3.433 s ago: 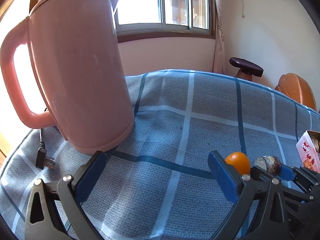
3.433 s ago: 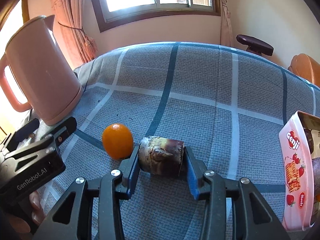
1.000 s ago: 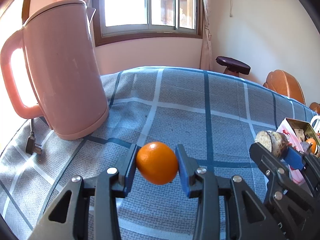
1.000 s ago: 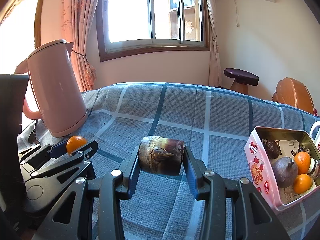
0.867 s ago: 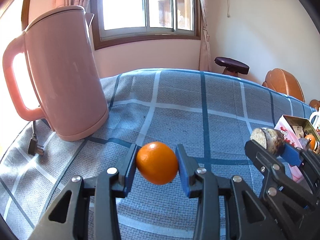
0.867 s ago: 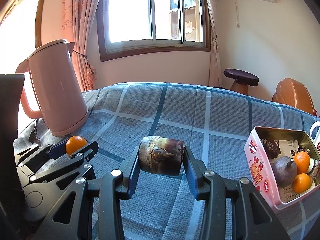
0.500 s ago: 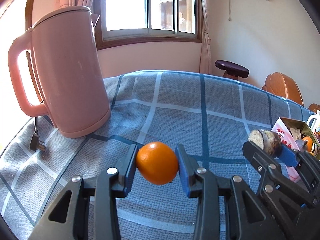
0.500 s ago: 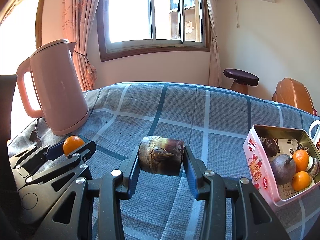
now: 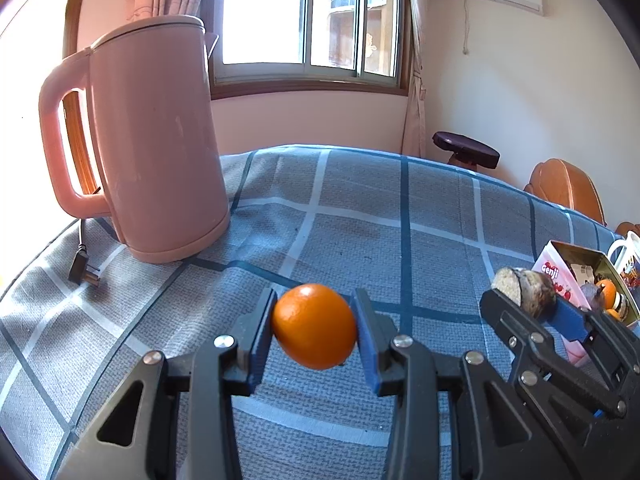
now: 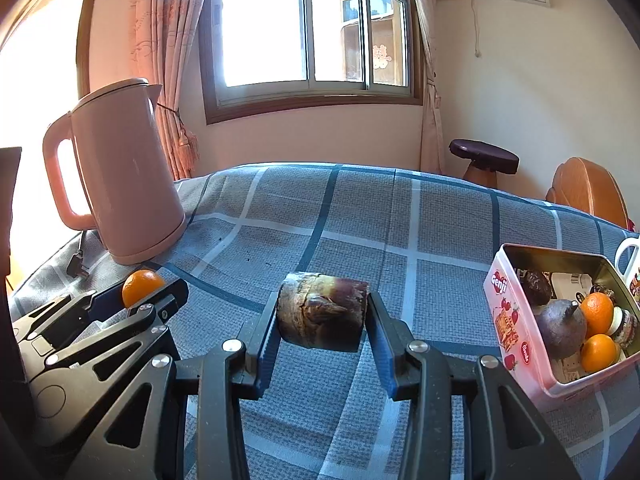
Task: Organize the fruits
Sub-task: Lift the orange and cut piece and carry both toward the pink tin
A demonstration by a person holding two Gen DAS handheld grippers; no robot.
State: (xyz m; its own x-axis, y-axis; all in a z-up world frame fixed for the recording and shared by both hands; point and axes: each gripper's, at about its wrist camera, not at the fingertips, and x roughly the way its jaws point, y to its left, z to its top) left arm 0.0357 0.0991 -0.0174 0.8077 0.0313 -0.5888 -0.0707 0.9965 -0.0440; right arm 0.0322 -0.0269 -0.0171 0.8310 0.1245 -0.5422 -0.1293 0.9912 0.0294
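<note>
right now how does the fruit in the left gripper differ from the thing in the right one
The orange in the left gripper is round, smooth and bright; the brown chunk in the right gripper is a stubby cylinder, dark and rough. Both are clamped between blue pads, off the table.

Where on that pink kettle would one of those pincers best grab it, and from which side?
Probably by the handle. The pink kettle has a body far wider than the jaws seem able to span, while its handle is a slim upright loop on its left, with a gap behind for a finger. Come in level from the left, pads across the handle's vertical bar. Both grippers are full now.
</note>
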